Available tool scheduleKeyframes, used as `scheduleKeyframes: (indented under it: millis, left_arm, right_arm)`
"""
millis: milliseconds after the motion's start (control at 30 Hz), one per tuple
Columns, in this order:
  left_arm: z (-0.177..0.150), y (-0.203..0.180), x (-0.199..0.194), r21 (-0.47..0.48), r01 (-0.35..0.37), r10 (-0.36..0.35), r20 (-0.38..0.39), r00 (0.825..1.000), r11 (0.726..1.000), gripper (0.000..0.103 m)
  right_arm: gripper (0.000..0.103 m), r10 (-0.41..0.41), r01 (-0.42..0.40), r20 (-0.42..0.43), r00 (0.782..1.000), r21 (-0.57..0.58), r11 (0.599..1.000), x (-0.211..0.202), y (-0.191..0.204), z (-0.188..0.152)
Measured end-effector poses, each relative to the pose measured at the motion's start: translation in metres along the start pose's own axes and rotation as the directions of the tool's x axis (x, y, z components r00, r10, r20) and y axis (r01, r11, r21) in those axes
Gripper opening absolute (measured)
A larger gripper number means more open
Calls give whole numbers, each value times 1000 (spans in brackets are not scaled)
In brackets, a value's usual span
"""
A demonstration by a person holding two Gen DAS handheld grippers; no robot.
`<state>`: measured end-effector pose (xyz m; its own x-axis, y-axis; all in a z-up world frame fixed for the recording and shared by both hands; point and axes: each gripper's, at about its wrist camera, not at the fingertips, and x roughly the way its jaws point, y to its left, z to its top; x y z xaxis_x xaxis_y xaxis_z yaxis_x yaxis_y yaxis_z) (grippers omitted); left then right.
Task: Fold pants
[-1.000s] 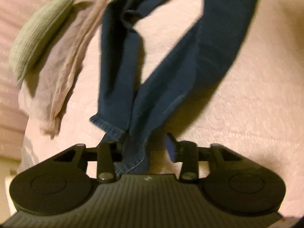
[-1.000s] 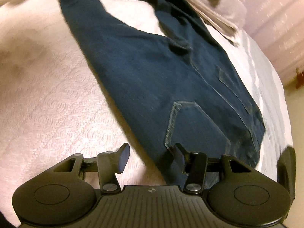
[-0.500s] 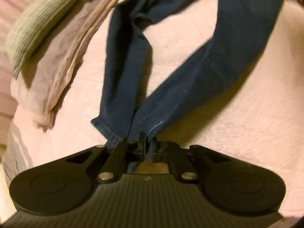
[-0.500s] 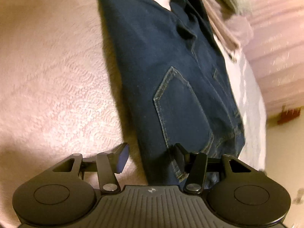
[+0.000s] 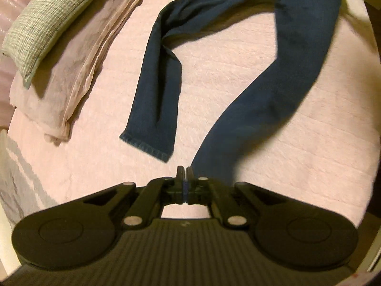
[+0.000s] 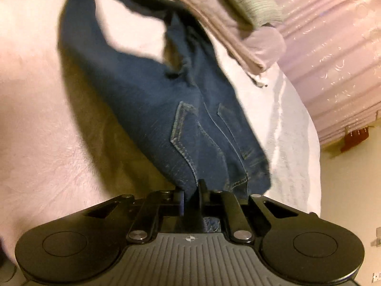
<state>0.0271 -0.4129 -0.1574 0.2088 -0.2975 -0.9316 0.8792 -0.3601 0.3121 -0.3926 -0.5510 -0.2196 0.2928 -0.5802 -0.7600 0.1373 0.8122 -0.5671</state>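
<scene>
Overhead, both grippers are pinching the dark jeans (image 5: 297,54) above the pink bedspread (image 5: 214,76). The left gripper (image 5: 183,174) is clamping a leg hem; the other leg is lying flat. The right gripper (image 6: 190,190), jaws just closing, is gripping the waistband.

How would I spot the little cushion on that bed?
Start at the pink bed cover, then go to the folded pinkish bedding at its edge, beside the dark blue jeans. The cushion lies on top of that stack: the only pale green thing, with a checked weave.
</scene>
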Motion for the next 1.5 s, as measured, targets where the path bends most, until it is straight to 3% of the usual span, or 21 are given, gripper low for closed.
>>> scheduleKeyframes:
  millis: [67,200,333,500,567,733,800,900,967,1067,1200,1233,1267,1300,1367,1500]
  left_arm:
    - [0,1,-9,-24,-9,9,5,1000,1000,0]
    - [0,-13,-13,-56,-3,6,51,999,998,0]
    - [-16,-52,4,-13,1,0,73,997,1000,13]
    - [-57,-105,49,134,11,-22,78,997,991,33]
    - [-75,-120,71,202,-7,-14,100,995,979,49]
    - [-111,-132,122,321,-101,46,173,984,942,51]
    - [-119,-129,134,329,-162,91,222,971,930,45]
    - [-123,-114,141,320,-177,93,261,961,931,31]
    - [-123,-103,143,333,-146,57,263,963,932,11]
    - [-123,-96,137,348,-125,25,279,960,929,3]
    - [-120,-86,115,352,-79,-27,285,958,933,1]
    - [-119,-85,107,347,-60,-42,280,959,936,1]
    - [-117,-82,97,343,-37,-61,273,960,938,1]
    - [-117,-81,87,341,-18,-78,265,961,940,1]
    - [-116,-78,62,313,31,-116,256,960,949,1]
    - [-114,-61,11,184,217,-252,191,949,959,0]
  right_arm:
    - [7,40,-40,-22,999,-9,999,-17,-17,-2]
    - [7,91,-92,-63,994,-19,996,-10,-28,-9]
    - [9,60,-65,-116,991,-43,997,1,-8,-17]
    - [45,57,-70,-169,984,-72,995,-10,28,-10]
    - [48,62,-79,-175,983,-92,993,-19,52,-5]
    - [53,98,-106,-103,990,-82,991,-12,113,53]
    - [55,131,-135,-41,991,-109,985,1,144,87]
    - [56,179,-169,47,983,-160,973,20,183,136]
    - [56,209,-183,113,971,-207,961,32,204,168]
    - [56,258,-195,177,950,-312,930,49,227,203]
    - [56,349,-233,174,921,-471,851,72,239,224]
    - [56,395,-285,135,909,-490,824,78,237,227]
    - [49,426,-325,107,898,-490,809,80,233,229]
    - [20,447,-355,82,891,-491,796,78,229,230]
    - [2,463,-381,63,884,-475,793,65,212,229]
    - [0,529,-474,26,848,-409,780,16,171,224]
